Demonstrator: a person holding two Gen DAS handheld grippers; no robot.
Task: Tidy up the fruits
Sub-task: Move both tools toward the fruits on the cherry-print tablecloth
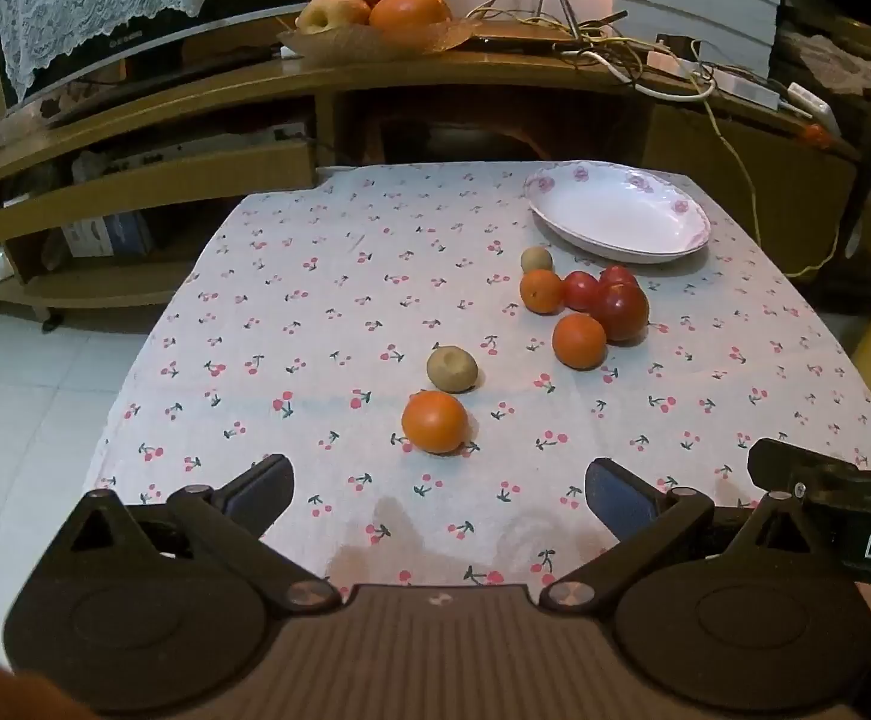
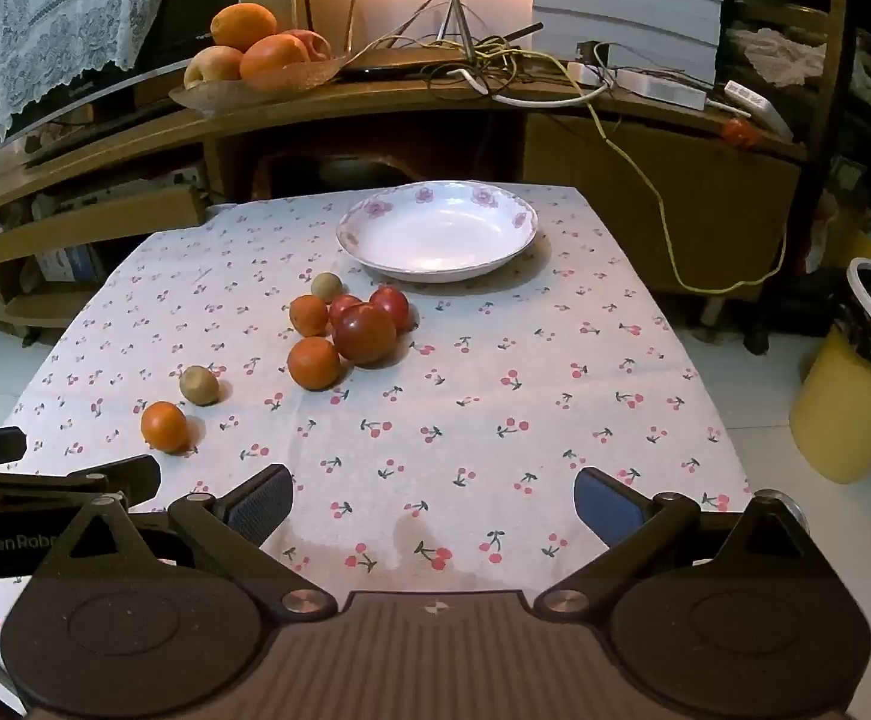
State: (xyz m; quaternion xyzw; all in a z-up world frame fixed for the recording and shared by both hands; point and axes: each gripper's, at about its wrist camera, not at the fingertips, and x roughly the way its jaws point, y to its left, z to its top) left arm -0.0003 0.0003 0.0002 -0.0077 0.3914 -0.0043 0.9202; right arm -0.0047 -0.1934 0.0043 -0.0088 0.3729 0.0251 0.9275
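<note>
The fruit lies loose on the cherry-print cloth [image 2: 495, 420]: a cluster of two oranges [image 2: 314, 363], three red fruits [image 2: 365, 332] and a small tan one [image 2: 326, 286] just in front of the plate [image 2: 435, 258], which stands empty near the tabletop's far edge. Nearer the left edge sit another tan fruit [image 1: 451, 369] and an orange [image 1: 434, 422], close together. The left gripper [image 1: 438, 492] and right gripper [image 2: 432, 501] hover over the near edge, jaws wide apart, holding nothing. Behind the table a wooden shelf [image 2: 375, 102] carries a fruit basket [image 2: 255, 87] and tangled cables [image 2: 495, 60]; a yellow bin [image 2: 849, 414] stands on the tiled floor at the right.
</note>
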